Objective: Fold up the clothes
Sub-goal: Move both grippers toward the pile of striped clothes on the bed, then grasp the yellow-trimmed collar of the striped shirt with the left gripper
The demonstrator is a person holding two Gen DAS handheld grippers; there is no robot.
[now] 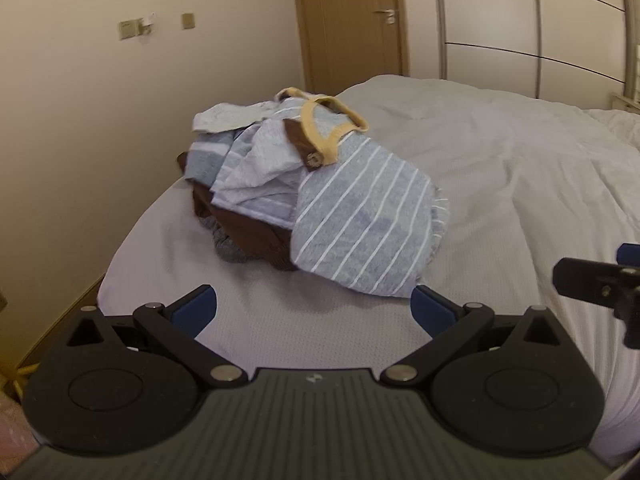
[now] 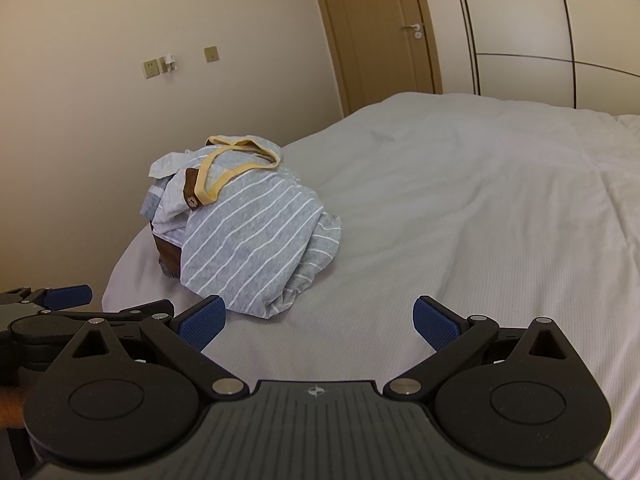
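Note:
A heap of clothes (image 1: 304, 184) lies on the bed near its left corner. On top is a blue-grey garment with thin white stripes (image 1: 360, 220) and a yellow neckband (image 1: 320, 124); brown cloth (image 1: 248, 232) shows underneath. The same pile (image 2: 248, 236) appears in the right wrist view. My left gripper (image 1: 314, 308) hovers open just in front of the pile, nothing between its blue pads. My right gripper (image 2: 320, 320) is open too, to the right of the pile and a little short of it. Part of the right gripper (image 1: 596, 280) shows at the right edge of the left view.
The bed (image 2: 460, 220) has a pale grey-white cover stretching right and back. A cream wall with sockets (image 2: 160, 66) stands left of the bed, a wooden door (image 2: 384, 32) behind, and white wardrobe panels (image 2: 540, 32) at the back right. The bed's left edge (image 1: 116, 264) drops to the floor.

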